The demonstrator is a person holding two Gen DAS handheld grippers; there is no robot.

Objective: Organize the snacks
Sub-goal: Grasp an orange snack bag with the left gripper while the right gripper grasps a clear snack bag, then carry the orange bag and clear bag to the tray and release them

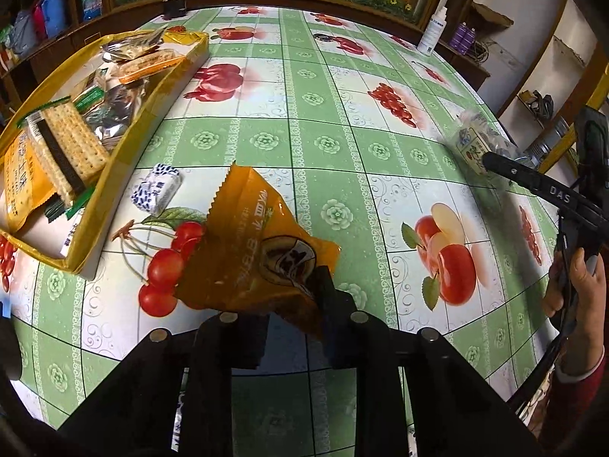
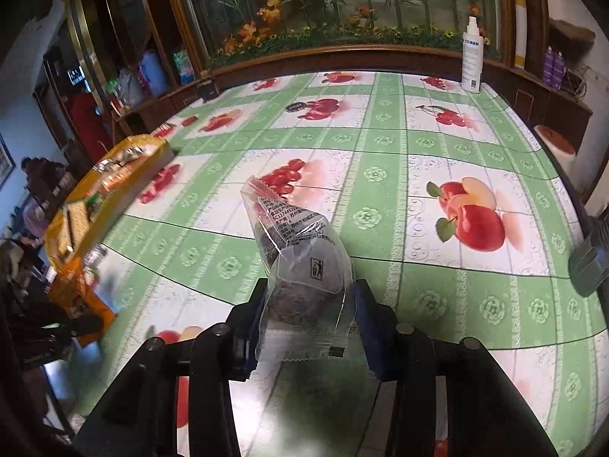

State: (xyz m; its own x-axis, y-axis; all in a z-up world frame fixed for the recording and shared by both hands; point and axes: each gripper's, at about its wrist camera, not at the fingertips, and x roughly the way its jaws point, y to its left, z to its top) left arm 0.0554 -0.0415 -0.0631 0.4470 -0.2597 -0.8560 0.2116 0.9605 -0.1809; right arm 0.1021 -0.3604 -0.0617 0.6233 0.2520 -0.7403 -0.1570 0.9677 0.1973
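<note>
Already both tongs carry a load, so the risks lie in the carry to the yellow snack box (image 1: 114, 160) at the left edge of the table (image 1: 323, 122). That box is crowded: a cracker pack (image 1: 72, 144) and several other wrappers lie heaped in it, and a small blue-and-white sweet (image 1: 156, 188) sits on the cloth just beside its near wall. Anything dropped in carelessly could slide off the heap and over the rim, and a low sweep could knock the sweet along the cloth.

Next, the left gripper (image 1: 293, 304) is clamped on one corner of the orange snack packet (image 1: 251, 243), which juts out toward the box. With only that corner pinched, the slick film may slip or the packet may swing and catch the box wall.

Farther right, the right gripper (image 2: 308, 304) has its pads closed against a clear packet with a dark cake (image 2: 300, 262) inside. Its hold looks to be mostly on loose film rather than the cake, though glare makes that hard to judge; a squeeze could crush it, and a loose hold could let it drop. Both hands heading for one box could also collide.
</note>
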